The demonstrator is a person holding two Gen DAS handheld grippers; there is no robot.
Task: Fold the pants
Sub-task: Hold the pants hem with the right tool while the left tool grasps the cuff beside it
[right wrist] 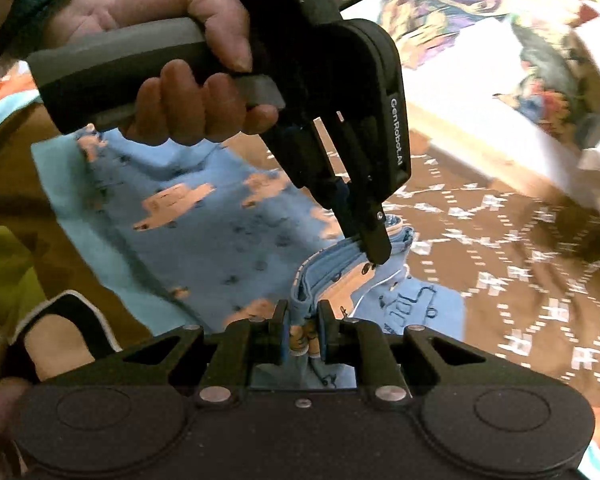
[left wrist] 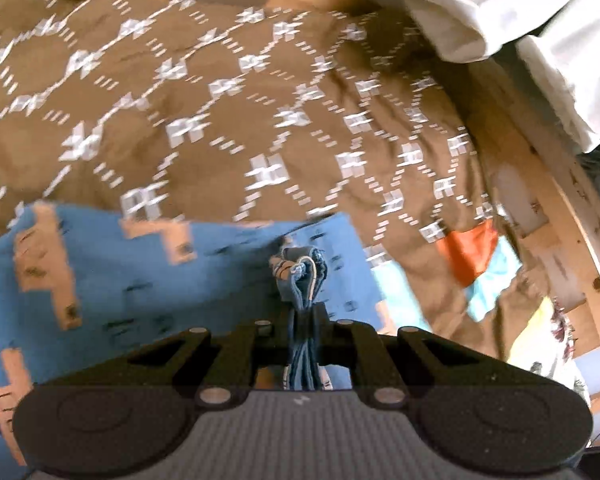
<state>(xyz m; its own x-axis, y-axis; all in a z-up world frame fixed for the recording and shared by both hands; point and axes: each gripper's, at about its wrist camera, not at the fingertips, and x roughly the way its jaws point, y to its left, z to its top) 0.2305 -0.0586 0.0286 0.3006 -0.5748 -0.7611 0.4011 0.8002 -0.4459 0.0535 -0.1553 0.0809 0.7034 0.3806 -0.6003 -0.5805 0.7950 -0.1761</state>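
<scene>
The pants [left wrist: 148, 280] are light blue with orange vehicle prints and lie on a brown patterned bedspread [left wrist: 220, 120]. My left gripper [left wrist: 304, 316] is shut on a bunched edge of the pants. In the right wrist view the pants [right wrist: 204, 224] spread out to the left. My right gripper [right wrist: 303, 326] is shut on a folded edge of them. The left gripper [right wrist: 374, 254], held in a hand, pinches the same raised edge just beyond it.
A wooden bed frame [left wrist: 556, 216] runs along the right. White folded cloth [left wrist: 500, 12] lies at the top right. Orange and cyan fabric [left wrist: 476, 256] sits near the frame. A colourful printed sheet [right wrist: 500, 40] lies beyond the bedspread [right wrist: 520, 260].
</scene>
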